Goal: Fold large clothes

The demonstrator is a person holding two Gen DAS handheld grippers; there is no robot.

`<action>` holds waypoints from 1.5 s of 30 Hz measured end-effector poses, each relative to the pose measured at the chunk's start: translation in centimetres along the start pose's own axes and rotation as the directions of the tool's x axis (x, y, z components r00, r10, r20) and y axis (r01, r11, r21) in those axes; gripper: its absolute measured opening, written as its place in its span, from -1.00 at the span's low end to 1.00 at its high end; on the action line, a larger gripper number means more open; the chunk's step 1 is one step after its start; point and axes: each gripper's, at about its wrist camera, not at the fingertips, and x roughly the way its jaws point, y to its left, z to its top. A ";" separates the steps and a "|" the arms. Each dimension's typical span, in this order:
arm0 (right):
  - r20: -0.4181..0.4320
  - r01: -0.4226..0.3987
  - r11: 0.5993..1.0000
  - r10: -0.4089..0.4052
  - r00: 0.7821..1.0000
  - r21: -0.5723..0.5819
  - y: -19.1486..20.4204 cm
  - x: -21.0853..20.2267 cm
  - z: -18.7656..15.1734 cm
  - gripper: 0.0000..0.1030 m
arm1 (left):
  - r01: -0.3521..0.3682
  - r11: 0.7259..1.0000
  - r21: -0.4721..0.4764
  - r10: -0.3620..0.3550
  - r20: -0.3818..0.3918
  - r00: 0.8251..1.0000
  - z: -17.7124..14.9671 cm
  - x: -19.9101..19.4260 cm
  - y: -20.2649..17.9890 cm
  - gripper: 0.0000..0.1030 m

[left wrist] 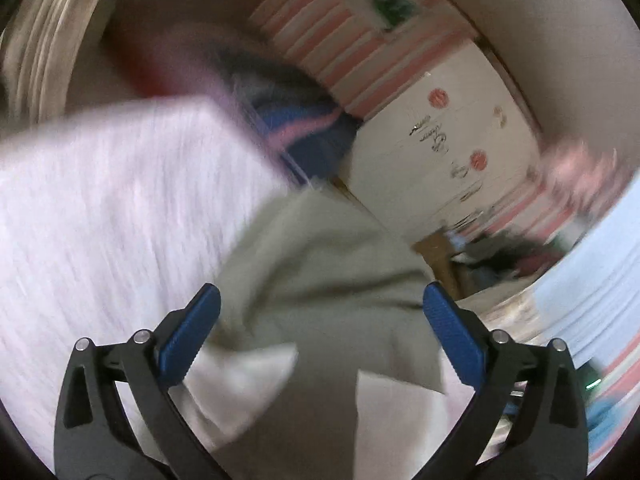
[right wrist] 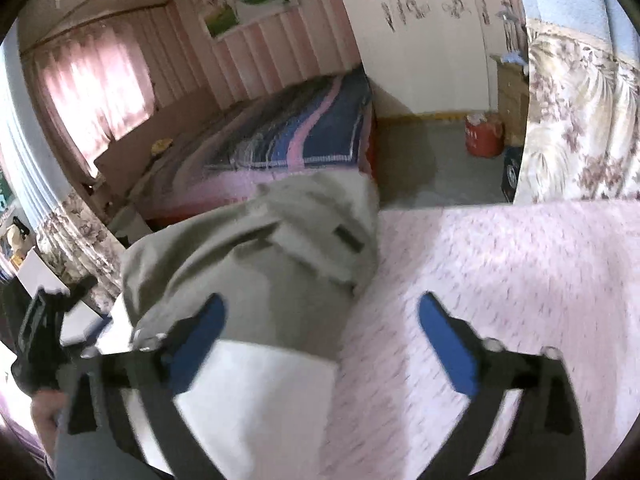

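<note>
A grey-green garment point(left wrist: 320, 264) lies crumpled on a pale pink bed cover point(left wrist: 100, 208); white lining or pocket parts point(left wrist: 240, 384) show near my fingers. My left gripper point(left wrist: 320, 312) is open just above the garment, holding nothing. In the right wrist view the same garment point(right wrist: 248, 248) lies bunched at the left of the pink cover point(right wrist: 500, 280), with a white part point(right wrist: 256, 400) under my hand. My right gripper point(right wrist: 320, 320) is open over the garment's near edge, empty. Both views are blurred by motion.
A second bed with a blue and pink striped blanket point(right wrist: 304, 128) stands beyond. A white wardrobe point(right wrist: 424, 40), a red container point(right wrist: 484, 136) on the floor and a floral curtain point(right wrist: 580, 120) stand at the right. The other gripper point(right wrist: 44, 328) shows at far left.
</note>
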 end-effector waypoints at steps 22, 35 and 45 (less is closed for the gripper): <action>-0.133 0.338 0.931 -0.355 0.925 -0.136 5.7 14.3 0.1 0.97 | -0.348 0.688 0.637 0.500 -0.067 0.864 2.1 18.1 -1.9 0.94; 0.015 0.054 0.986 -0.053 0.998 -0.155 2.1 -2.9 -5.6 0.96 | -0.127 0.776 0.617 0.271 -0.145 0.952 -1.3 0.6 -1.7 0.94; -0.123 0.101 0.989 -0.114 0.986 -0.108 1.7 1.8 -10.0 0.96 | -0.131 0.808 0.574 0.291 -0.196 0.937 -6.1 2.2 -0.4 0.94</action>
